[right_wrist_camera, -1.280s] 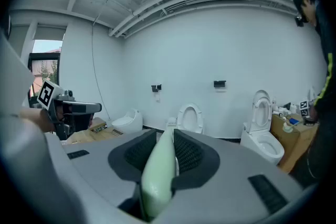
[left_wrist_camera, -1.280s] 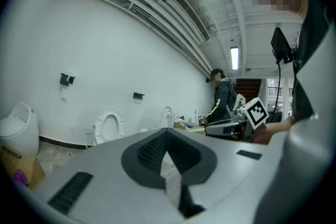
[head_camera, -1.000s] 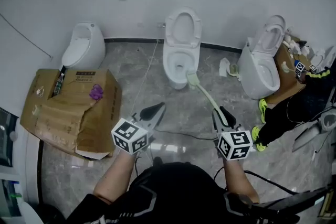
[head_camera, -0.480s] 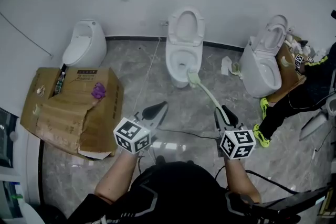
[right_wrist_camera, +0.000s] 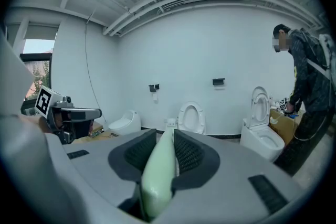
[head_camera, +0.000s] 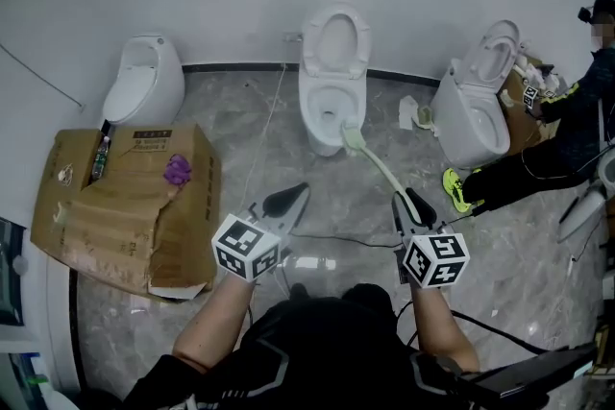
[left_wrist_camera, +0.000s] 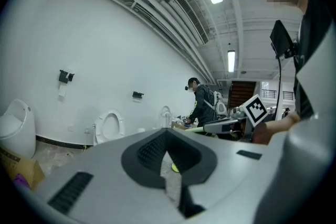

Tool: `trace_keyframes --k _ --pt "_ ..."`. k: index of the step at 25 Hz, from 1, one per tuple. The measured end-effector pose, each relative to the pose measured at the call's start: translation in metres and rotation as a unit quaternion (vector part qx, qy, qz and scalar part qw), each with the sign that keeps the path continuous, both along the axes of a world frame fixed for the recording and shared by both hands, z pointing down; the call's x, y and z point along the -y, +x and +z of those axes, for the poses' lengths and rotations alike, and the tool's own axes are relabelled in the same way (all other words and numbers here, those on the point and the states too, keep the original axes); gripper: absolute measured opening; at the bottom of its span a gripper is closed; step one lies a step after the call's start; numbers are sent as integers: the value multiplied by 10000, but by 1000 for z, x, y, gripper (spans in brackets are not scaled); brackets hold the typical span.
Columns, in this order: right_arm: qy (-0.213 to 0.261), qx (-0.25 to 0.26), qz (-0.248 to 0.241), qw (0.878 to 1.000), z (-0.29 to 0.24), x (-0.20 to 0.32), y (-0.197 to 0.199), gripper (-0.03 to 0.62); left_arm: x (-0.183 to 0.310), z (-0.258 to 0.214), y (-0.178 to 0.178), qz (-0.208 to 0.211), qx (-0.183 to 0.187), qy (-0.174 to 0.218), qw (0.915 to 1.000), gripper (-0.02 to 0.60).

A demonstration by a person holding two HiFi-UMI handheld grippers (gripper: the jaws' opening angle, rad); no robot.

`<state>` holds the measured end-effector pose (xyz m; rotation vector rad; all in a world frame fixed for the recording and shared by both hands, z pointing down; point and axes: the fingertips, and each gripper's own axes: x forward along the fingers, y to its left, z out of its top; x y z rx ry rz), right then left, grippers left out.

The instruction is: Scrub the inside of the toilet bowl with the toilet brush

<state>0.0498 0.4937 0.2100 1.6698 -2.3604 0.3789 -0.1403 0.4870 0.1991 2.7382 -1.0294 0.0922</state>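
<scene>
A white toilet (head_camera: 330, 101) stands against the far wall with its seat and lid (head_camera: 334, 38) raised; it also shows in the left gripper view (left_wrist_camera: 109, 126) and the right gripper view (right_wrist_camera: 190, 119). My right gripper (head_camera: 405, 201) (right_wrist_camera: 166, 136) is shut on the pale green handle (right_wrist_camera: 157, 176) of the toilet brush. The handle runs up and left to the brush head (head_camera: 353, 141), which lies over the bowl's front right rim, outside the bowl. My left gripper (head_camera: 286, 200) (left_wrist_camera: 167, 132) hovers over the floor to the left, shut and holding nothing.
A torn cardboard box (head_camera: 115, 206) with a purple thing (head_camera: 175, 170) on it lies at the left, near a small white toilet (head_camera: 144, 84). Another toilet (head_camera: 469, 115) and a bending person (head_camera: 562, 134) are at the right. A cable (head_camera: 336, 243) crosses the marble floor.
Both grippers and the brush have hardly moved. The person at the right has stepped a little to the left, and the head view has shifted slightly.
</scene>
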Motion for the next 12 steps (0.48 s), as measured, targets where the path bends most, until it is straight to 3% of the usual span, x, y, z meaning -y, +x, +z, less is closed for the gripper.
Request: trace_keyframes --k 12 --pt "1 -122 23 9999 -5 33 -2 110 31 5 -16 -342 -173 -54 9993 9"
